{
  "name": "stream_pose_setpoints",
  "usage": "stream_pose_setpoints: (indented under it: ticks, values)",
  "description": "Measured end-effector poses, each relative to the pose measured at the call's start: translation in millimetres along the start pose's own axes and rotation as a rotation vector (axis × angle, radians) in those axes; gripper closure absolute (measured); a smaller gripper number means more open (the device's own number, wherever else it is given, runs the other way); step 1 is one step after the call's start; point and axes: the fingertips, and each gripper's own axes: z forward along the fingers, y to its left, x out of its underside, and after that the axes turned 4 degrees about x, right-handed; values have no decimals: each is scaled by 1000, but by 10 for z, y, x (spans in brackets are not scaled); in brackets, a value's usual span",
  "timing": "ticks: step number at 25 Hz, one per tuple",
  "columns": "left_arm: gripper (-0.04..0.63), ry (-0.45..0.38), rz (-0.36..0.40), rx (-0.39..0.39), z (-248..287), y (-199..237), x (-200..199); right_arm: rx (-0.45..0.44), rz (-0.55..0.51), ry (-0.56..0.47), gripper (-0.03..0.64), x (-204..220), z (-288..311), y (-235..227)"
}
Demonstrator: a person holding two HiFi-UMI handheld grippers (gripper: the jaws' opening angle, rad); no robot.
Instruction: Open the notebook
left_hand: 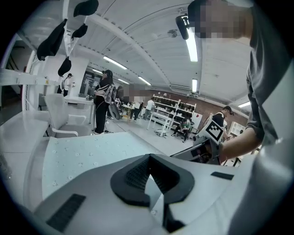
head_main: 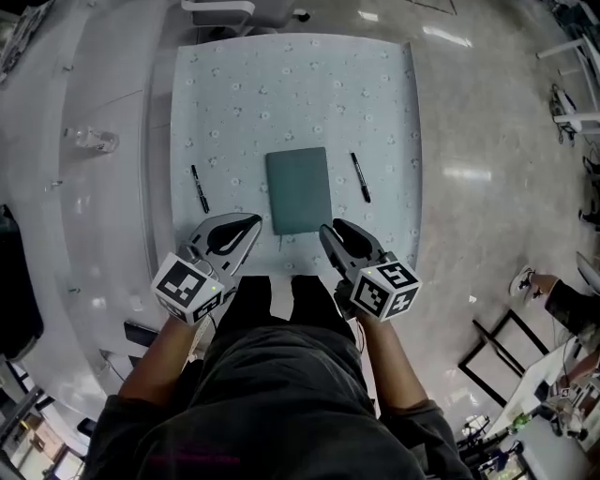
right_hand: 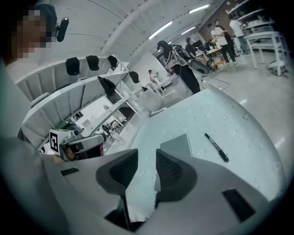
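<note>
The closed teal notebook lies flat in the middle of the light patterned tablecloth. Both grippers hover at the near table edge, apart from it. My left gripper is just left of the notebook's near corner, its tips touching with nothing between them. My right gripper is just right of the near edge, with its jaws a little apart and empty. In the right gripper view the notebook shows beyond the pads. The left gripper view does not show it.
A black pen lies left of the notebook and another black pen right of it. A clear bottle sits far left. A white chair stands behind the table. People stand in the background.
</note>
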Motion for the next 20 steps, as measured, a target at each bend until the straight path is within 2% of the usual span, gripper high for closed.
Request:
stream_pose_setpoints:
  ticks: [9, 20]
  values:
    - [595, 48, -12, 87, -52, 251, 374, 89, 165, 26, 502, 546, 365, -84]
    - [595, 88, -39, 103, -17, 376, 755, 112, 248, 70, 502, 1024, 625, -221]
